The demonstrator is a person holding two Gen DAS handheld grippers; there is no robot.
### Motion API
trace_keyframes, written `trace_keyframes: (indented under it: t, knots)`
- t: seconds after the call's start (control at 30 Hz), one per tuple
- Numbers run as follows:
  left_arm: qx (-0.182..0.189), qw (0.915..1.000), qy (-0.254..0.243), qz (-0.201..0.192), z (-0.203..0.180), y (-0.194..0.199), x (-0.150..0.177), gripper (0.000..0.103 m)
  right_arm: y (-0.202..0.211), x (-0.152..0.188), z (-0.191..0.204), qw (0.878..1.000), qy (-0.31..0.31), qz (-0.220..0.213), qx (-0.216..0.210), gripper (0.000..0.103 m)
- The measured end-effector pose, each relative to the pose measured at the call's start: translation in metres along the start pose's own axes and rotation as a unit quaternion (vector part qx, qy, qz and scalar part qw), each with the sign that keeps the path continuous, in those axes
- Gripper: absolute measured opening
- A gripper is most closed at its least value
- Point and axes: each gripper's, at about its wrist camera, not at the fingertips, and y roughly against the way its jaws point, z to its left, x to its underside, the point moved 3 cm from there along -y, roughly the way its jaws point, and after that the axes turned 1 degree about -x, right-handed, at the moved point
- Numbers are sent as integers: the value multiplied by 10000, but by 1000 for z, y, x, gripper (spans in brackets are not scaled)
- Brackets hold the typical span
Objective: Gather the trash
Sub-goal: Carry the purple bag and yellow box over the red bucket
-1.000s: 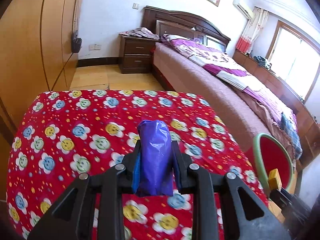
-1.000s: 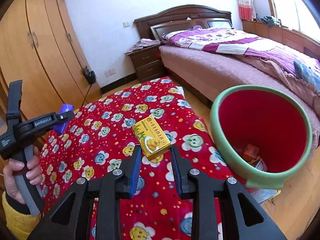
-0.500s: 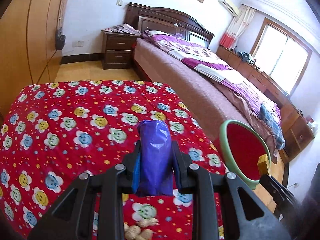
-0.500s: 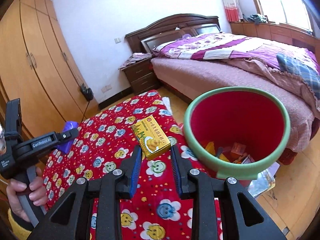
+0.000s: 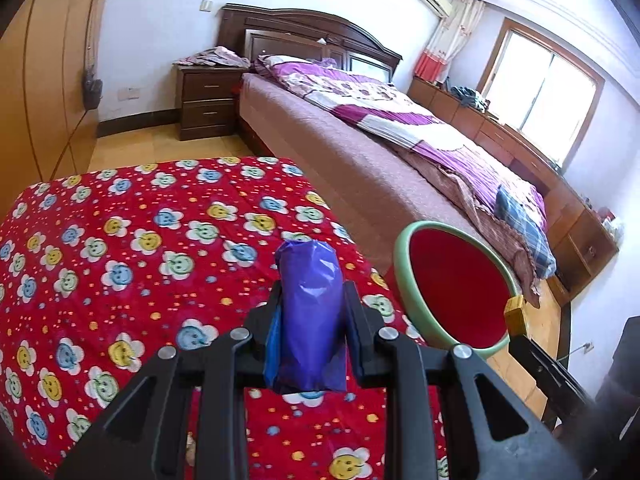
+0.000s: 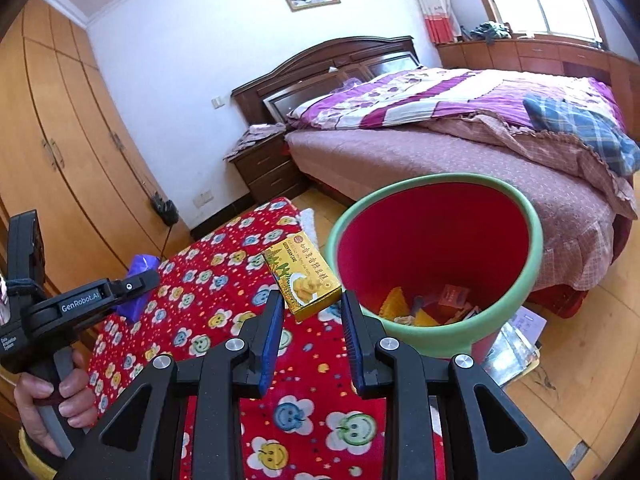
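Left wrist view: the left tongs [image 5: 310, 312] are clamped on a purple plastic bag [image 5: 310, 312], rolled upright between the pads and raised above the red flowered tabletop [image 5: 120, 240]. To the right of the bag stands the red bin with a green rim [image 5: 400, 256], beside the tabletop edge. At the far right, a yellow box [image 5: 514, 312] shows at the tip of the other tool. A bed [image 5: 360, 152] lies behind.

Right wrist view, from the left: a hand [image 6: 52, 412] grips the handle of the left tool, and the purple bag projects from its front end over the tabletop. At centre, the right tongs [image 6: 312, 304] are clamped on the lower corner of the yellow box, which is tilted and held above the tabletop edge, just left of the bin rim. The pad contact itself is partly hidden by the box, so the grip appears light. At the right, the bin holds assorted wrappers [image 6: 452, 296] at its bottom. Papers [image 6: 516, 344] lie on the floor just beside the bin.
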Motion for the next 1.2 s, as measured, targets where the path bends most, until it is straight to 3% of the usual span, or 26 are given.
trace_keyframes:
  t: [0.4,0.87,1.2]
  knots:
    - [360,9983,-389,222,-51,-27,6,27,1,-5,-40,9993,-309,-73,212,29]
    - [976,9899,-894,505,-123,-79,13,27,-13,-14,-96,9968,-637,-71,482,29]
    - [1054,9849,-1189,685,-157,-123,15,27,-27,-18,-122,9954,-692,-47,661,29]
